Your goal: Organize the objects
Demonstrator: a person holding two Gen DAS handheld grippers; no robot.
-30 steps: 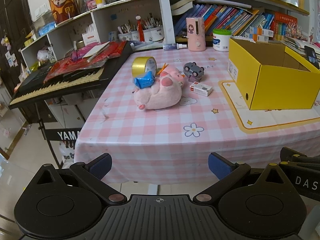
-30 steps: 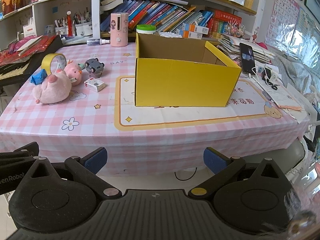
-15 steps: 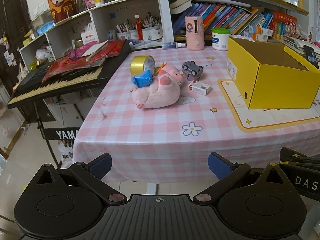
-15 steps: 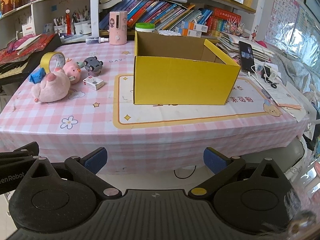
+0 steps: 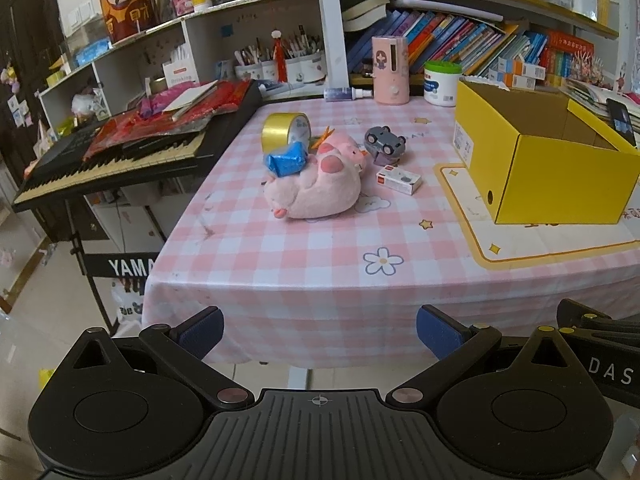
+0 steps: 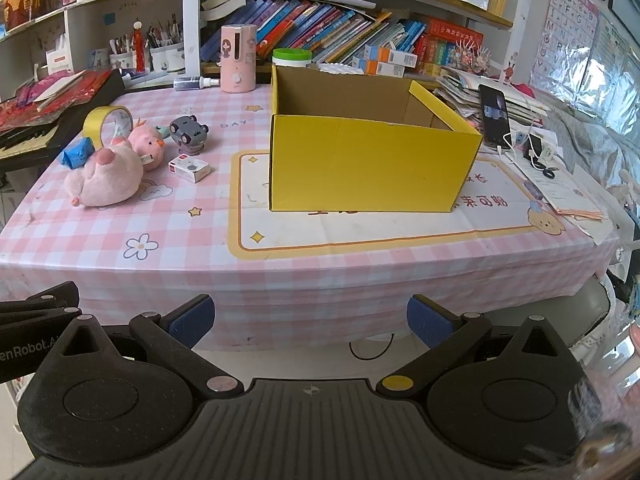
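1. Our left gripper (image 5: pixel 319 326) hangs off the table's near edge, fingers spread wide, gripping nothing.
2. Ahead of it and slightly left, we see the gold tape roll (image 5: pixel 285 131), the blue packet (image 5: pixel 286 163) and the big pink plush (image 5: pixel 316 189) touching in a cluster.
3. Just right of those lie the grey toy car (image 5: pixel 385 143) and the small white box (image 5: pixel 399 179).
4. Our right gripper (image 6: pixel 310 320) is likewise splayed wide and empty; the open yellow box (image 6: pixel 368 164) stands on the table (image 6: pixel 304 264) straight ahead of it.
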